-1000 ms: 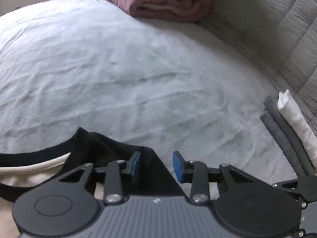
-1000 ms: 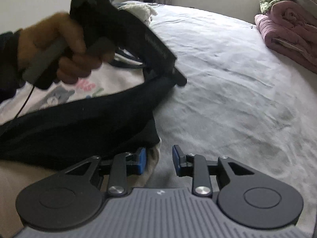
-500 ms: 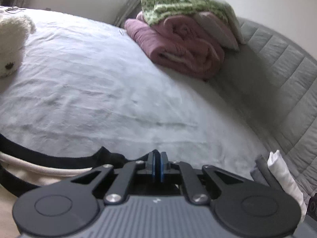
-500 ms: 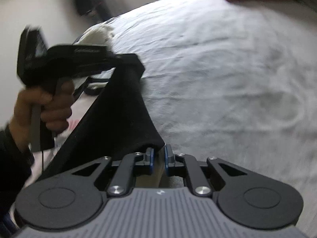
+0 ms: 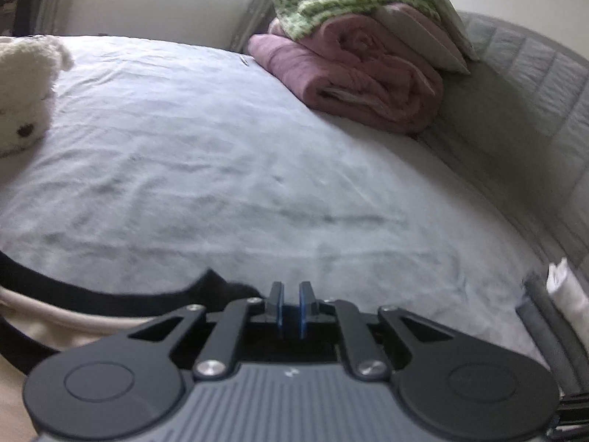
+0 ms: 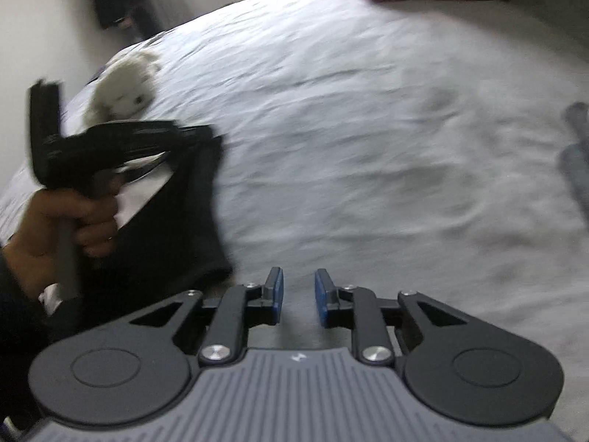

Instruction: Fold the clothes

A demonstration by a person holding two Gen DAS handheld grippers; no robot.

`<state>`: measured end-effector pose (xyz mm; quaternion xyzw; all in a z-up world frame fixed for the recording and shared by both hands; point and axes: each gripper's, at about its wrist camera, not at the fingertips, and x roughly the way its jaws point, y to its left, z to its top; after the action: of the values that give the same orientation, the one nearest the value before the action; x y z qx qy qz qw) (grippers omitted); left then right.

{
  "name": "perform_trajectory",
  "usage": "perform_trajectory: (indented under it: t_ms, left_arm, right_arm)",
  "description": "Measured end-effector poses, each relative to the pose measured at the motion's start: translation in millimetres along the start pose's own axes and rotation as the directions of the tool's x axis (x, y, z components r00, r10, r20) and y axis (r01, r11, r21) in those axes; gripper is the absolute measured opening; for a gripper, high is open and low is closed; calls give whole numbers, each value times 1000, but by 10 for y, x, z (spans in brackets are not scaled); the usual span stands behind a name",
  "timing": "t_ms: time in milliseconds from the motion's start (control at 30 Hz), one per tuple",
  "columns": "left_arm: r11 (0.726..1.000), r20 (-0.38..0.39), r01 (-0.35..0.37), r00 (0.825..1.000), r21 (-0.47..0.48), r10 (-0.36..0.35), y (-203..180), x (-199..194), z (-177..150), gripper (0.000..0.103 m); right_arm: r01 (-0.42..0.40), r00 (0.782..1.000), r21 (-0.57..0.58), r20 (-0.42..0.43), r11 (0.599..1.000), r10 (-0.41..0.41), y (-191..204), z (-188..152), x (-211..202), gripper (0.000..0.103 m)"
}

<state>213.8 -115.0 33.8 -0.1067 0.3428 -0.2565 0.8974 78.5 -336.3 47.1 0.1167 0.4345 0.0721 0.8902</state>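
Observation:
A black and cream garment (image 5: 110, 300) lies at the near left of the bed; in the right wrist view its black part (image 6: 173, 228) hangs up from the sheet. My left gripper (image 5: 291, 309) is shut on the garment's black edge and also shows from the side in the right wrist view (image 6: 206, 134), lifting the cloth. My right gripper (image 6: 298, 296) is open and empty, just right of the black cloth, over the bare sheet.
The bed has a pale grey sheet (image 5: 228, 169). A rolled pink blanket (image 5: 353, 77) with green cloth on top lies at the far side. A white plush toy (image 5: 25, 88) is at the far left. Folded grey and white clothes (image 5: 552, 305) lie by the padded headboard (image 5: 533, 84).
My left gripper closed on the garment's black edge and lifted it. My right gripper closed near the black cloth half a second ago and has now opened and let go.

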Motion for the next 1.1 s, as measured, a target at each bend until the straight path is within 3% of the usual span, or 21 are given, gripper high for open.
perform_trajectory:
  t_ms: [67, 200, 367, 433, 500, 733, 900, 967, 1033, 1100]
  left_arm:
    - [1000, 22, -1, 1000, -6, 2, -12, -94, 48, 16]
    - [999, 33, -33, 999, 10, 33, -14, -417, 50, 17]
    - [994, -45, -97, 994, 56, 99, 62, -894, -267, 17]
    - [993, -84, -111, 990, 48, 115, 134, -1112, -467, 19]
    - [991, -111, -125, 985, 41, 129, 198, -1281, -621, 20]
    - [976, -129, -199, 969, 83, 209, 320, -1786, -971, 30]
    - [978, -135, -199, 969, 69, 207, 433, -1924, -1117, 31]
    - [979, -125, -192, 972, 75, 200, 409, -1937, -1096, 31]
    - [980, -116, -184, 974, 81, 193, 384, -1950, -1075, 32]
    - [980, -107, -177, 977, 87, 186, 360, -1963, -1054, 32]
  right_arm:
    - [9, 999, 3, 51, 1000, -9, -4, 32, -55, 23]
    - [-108, 982, -121, 141, 987, 125, 295, 22, -170, 23]
    - [-171, 981, -273, 39, 947, 189, 673, -95, 54, 23]
    - [-145, 989, -310, -25, 940, 144, 739, -148, 202, 21]
    - [-78, 997, -334, -38, 939, 69, 743, -186, 287, 7]
    - [-64, 997, -304, -49, 951, 51, 697, -173, 239, 7]
    - [-51, 998, -316, -43, 947, 39, 685, -169, 194, 7]
    - [-40, 999, -330, 0, 943, 43, 725, -155, 128, 11]
    - [-26, 997, -343, 55, 939, 47, 758, -130, 68, 32]
    - [-8, 991, -348, 120, 938, 52, 772, -84, 29, 40]
